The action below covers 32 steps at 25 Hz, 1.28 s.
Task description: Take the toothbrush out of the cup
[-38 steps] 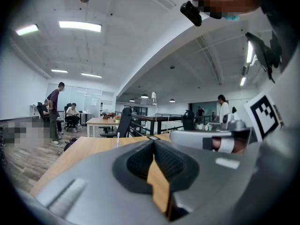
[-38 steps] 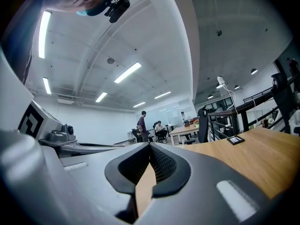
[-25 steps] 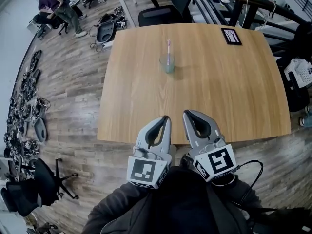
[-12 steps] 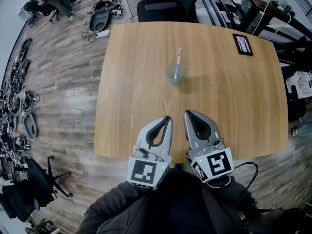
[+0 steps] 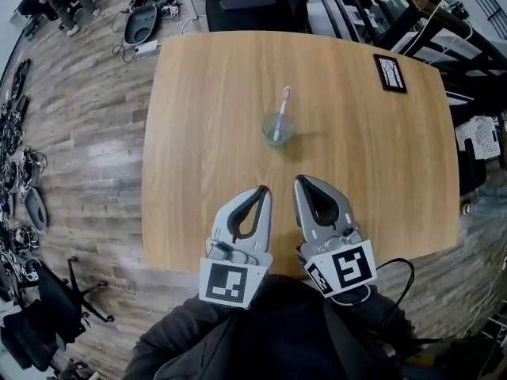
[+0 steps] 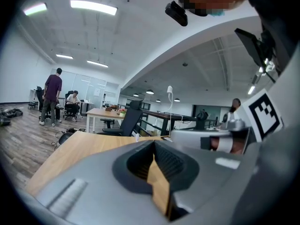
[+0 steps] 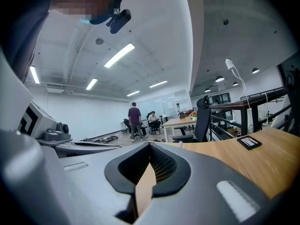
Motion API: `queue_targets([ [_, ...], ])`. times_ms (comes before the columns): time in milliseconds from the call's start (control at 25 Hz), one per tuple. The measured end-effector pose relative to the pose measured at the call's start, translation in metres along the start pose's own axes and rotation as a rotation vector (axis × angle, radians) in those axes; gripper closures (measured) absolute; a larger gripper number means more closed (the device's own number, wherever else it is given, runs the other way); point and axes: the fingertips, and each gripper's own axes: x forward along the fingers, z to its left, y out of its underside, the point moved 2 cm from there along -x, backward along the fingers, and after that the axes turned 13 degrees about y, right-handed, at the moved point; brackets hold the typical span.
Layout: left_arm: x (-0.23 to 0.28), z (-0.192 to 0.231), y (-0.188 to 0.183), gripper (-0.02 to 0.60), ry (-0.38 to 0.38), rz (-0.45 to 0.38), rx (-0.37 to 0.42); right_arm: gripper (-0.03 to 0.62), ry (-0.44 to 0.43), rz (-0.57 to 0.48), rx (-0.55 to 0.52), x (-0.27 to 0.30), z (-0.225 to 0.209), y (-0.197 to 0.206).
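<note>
I face a pale wooden table (image 5: 206, 133) on a grey-brown plank floor (image 5: 87, 157). A black office chair (image 5: 245, 6) stands at its far edge. Cable heaps (image 5: 14, 117) line the floor to my left. White wall (image 7: 84, 114); ceiling strip lights (image 6: 93, 6) on. A person (image 6: 52, 93) stands near a far desk (image 6: 104, 111).

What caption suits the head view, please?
Left gripper and right gripper, shut and empty, face the toothbrush in its cup.
</note>
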Motion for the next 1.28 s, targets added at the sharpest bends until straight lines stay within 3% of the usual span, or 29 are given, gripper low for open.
queue_targets([
  [440,0.023,0.036,0.015,0.574,-0.036,0.056,-0.055,0.592,-0.008,0.049,0.015,0.047,-0.011,0.012],
  [960,0.067,0.092,0.075,0.575,-0.073,0.182,-0.173,0.592,0.027,0.105,0.04,0.135,-0.045,0.047],
  [1280,0.077,0.11,0.099,0.575,-0.081,0.225,-0.221,0.58,0.047,0.128,0.043,0.162,-0.056,0.058],
])
